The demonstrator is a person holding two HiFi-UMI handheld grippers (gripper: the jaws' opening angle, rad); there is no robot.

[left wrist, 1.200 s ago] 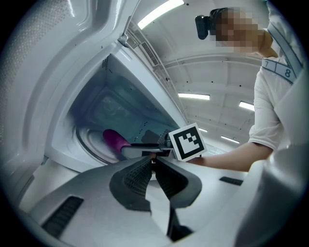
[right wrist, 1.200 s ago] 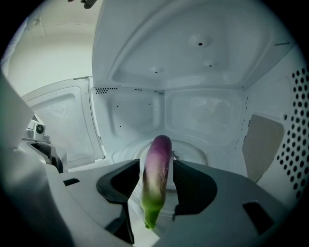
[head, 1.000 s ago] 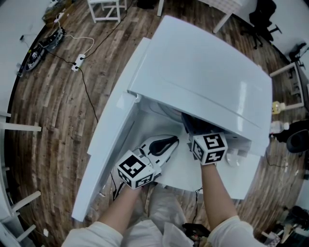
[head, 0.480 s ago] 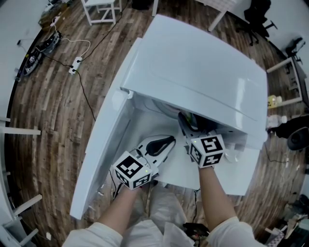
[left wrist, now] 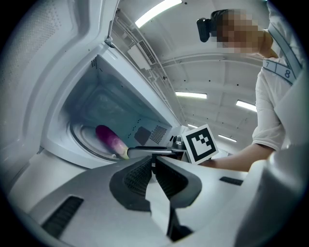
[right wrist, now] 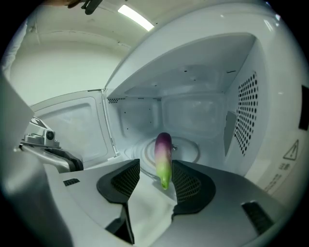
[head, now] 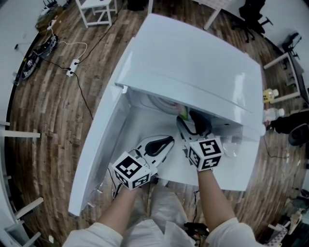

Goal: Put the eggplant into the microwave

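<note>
The white microwave (head: 193,67) stands with its door (head: 101,140) swung open to the left. Inside, the purple eggplant (right wrist: 163,150) with a green end lies on the round turntable (right wrist: 190,147); it also shows in the left gripper view (left wrist: 108,139). My right gripper (right wrist: 155,176) is open at the cavity's mouth, its pads either side of the eggplant's green tip without pinching it. In the head view the right gripper (head: 189,129) reaches just under the microwave's top. My left gripper (left wrist: 153,166) is shut on nothing and rests in front of the opening (head: 161,144).
Wooden floor surrounds the microwave. A power strip with cables (head: 73,65) lies at the left, white furniture legs (head: 99,9) stand at the back, and bottles (head: 269,94) stand at the right. The person's upper body (left wrist: 277,111) fills the right of the left gripper view.
My right gripper has drawn back a little out of the microwave cavity toward the person. The left gripper has hardly moved.
</note>
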